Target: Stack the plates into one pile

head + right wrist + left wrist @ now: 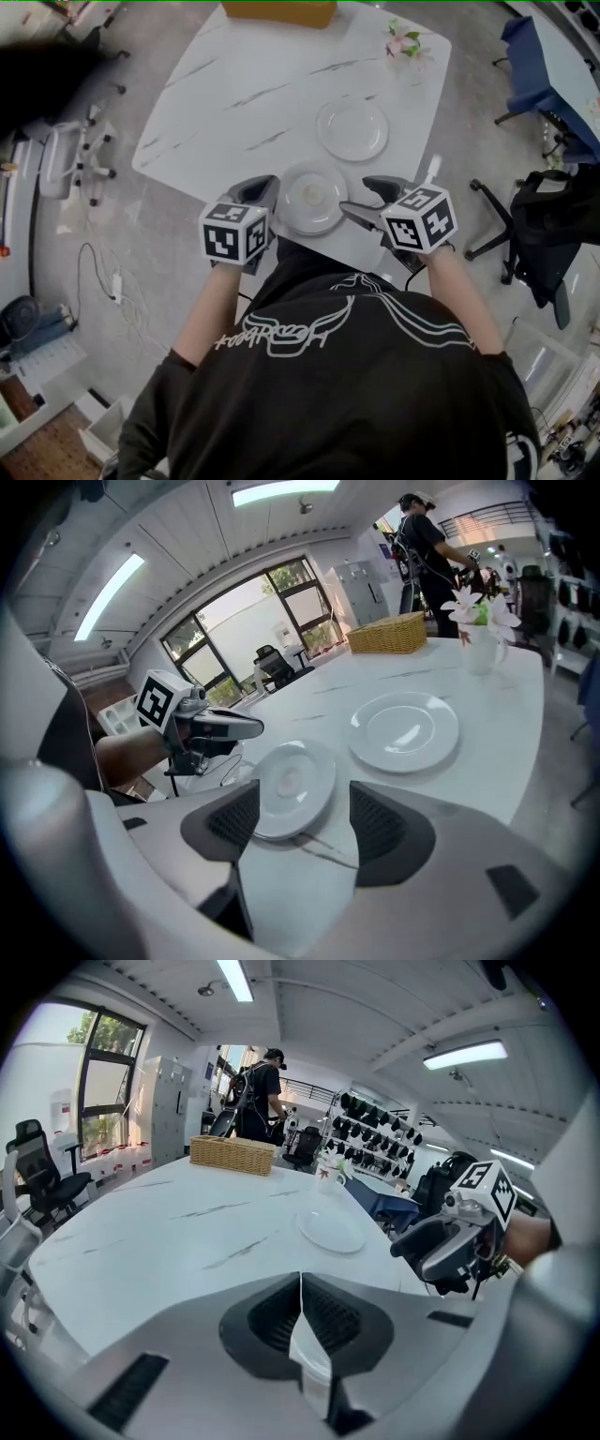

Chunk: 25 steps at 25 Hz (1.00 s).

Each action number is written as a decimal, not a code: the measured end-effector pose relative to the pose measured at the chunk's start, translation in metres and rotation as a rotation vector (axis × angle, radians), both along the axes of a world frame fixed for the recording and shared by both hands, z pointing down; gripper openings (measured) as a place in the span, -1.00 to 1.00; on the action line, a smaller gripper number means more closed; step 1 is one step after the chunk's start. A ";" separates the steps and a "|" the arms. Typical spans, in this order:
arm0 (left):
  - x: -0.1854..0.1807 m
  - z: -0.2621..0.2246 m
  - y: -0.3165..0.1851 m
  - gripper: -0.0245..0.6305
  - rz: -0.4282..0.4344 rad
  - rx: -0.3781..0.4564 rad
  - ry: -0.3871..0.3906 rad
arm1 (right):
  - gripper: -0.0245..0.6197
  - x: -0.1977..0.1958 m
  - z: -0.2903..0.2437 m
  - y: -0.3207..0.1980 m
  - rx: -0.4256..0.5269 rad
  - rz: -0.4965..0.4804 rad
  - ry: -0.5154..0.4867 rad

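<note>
The white marbled worktop [234, 103] carried two plates, and they were not yet in one pile. The near plate [311, 199] lay close to the edge in front of you, between your two grippers. The far plate [352, 129] lay further in, near it but apart from it.

As I judge it, the step was to take the near plate and set it on the far one. Your right gripper [302, 803] had its fingers spread wide and held nothing; the near plate showed just beyond them. To do this well, you needed to bring one finger under the rim and one above it. You needed to close only once the rim sat deep between the pads, because such a glazed surface is probably slippery. Your left gripper [300, 1281] had its fingers closed together, with nothing in them. It could have steadied the plate from the other side against sliding.

Both plates were round, white and glossy, with a shallow well and a raised rim. The near plate had a faint mark in the middle, perhaps only a reflection.
</note>
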State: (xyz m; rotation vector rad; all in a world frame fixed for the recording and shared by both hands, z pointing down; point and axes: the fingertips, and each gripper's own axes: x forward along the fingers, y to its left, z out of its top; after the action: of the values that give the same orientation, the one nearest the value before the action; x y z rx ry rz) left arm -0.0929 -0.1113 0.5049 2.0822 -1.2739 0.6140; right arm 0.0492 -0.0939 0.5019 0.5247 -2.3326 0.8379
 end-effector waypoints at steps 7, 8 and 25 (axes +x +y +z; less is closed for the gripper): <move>0.027 -0.017 -0.032 -0.84 0.126 0.030 -0.032 | 0.00 0.034 -0.010 -0.036 0.035 0.151 -0.003; 0.030 -0.017 -0.035 -0.84 0.143 0.027 -0.037 | 0.00 0.039 -0.010 -0.040 0.032 0.177 -0.006; 0.069 0.005 -0.124 -0.84 0.415 -0.026 -0.149 | 0.00 0.065 0.010 -0.100 -0.042 0.363 0.003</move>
State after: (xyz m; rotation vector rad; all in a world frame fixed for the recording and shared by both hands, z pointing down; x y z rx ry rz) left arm -0.0235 -0.2356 0.5098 2.3314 -0.9032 0.9758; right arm 0.1142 -0.1940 0.5120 0.9486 -2.2439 1.0444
